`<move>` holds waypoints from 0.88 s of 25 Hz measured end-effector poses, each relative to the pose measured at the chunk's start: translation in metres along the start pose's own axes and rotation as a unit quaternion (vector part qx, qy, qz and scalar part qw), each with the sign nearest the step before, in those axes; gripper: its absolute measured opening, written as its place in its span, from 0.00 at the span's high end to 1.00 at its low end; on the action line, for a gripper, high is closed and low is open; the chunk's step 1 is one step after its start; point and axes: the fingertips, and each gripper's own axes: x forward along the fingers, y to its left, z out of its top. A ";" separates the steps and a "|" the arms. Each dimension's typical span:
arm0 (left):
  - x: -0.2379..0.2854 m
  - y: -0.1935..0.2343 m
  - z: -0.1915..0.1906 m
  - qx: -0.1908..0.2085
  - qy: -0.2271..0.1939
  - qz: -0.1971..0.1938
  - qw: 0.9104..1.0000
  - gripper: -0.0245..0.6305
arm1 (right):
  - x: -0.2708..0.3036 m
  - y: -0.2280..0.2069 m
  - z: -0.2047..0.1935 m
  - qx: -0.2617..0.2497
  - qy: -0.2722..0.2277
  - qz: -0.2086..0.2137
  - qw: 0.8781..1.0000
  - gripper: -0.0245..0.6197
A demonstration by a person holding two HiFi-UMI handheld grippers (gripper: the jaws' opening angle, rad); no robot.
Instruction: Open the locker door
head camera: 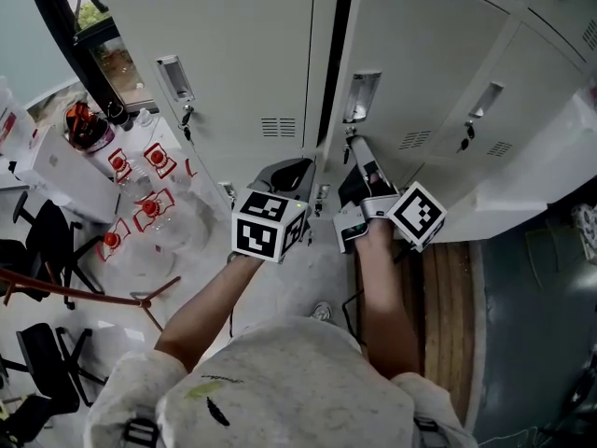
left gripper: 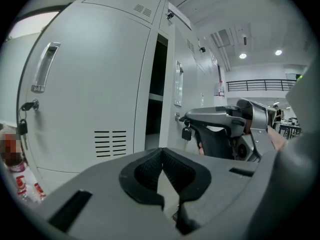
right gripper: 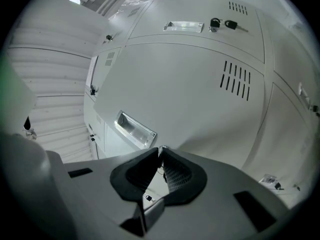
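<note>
Lockers (head camera: 233, 54) filled the head view as we worked the locker door (head camera: 420, 54) at one o'clock. It stood slightly ajar, with a dark gap (head camera: 334, 54) along its left edge at twelve. Our right gripper (right gripper: 160, 151) was set at the lock just below the recessed handle (head camera: 362, 96). Its jaws were pressed together on what we judged to be the key (left gripper: 180, 116), black fob (left gripper: 186, 133) dangling beneath. That grip, we reckoned, would let the door be drawn outward. Our left gripper (left gripper: 161, 151), closed on nothing, hung at nine o'clock of the right, clear of the swing.
</note>
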 end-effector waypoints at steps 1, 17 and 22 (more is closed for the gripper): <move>-0.001 -0.003 -0.001 0.002 0.001 -0.004 1.000 0.95 | -0.003 0.000 0.000 0.001 -0.002 -0.001 1.000 0.91; -0.020 -0.045 -0.005 0.019 0.002 -0.078 0.997 0.95 | -0.046 0.006 0.007 -0.041 -0.015 -0.030 0.999 0.93; -0.030 -0.062 -0.010 0.026 0.006 -0.108 0.994 0.95 | -0.064 0.008 0.011 -0.046 -0.032 -0.043 0.998 0.93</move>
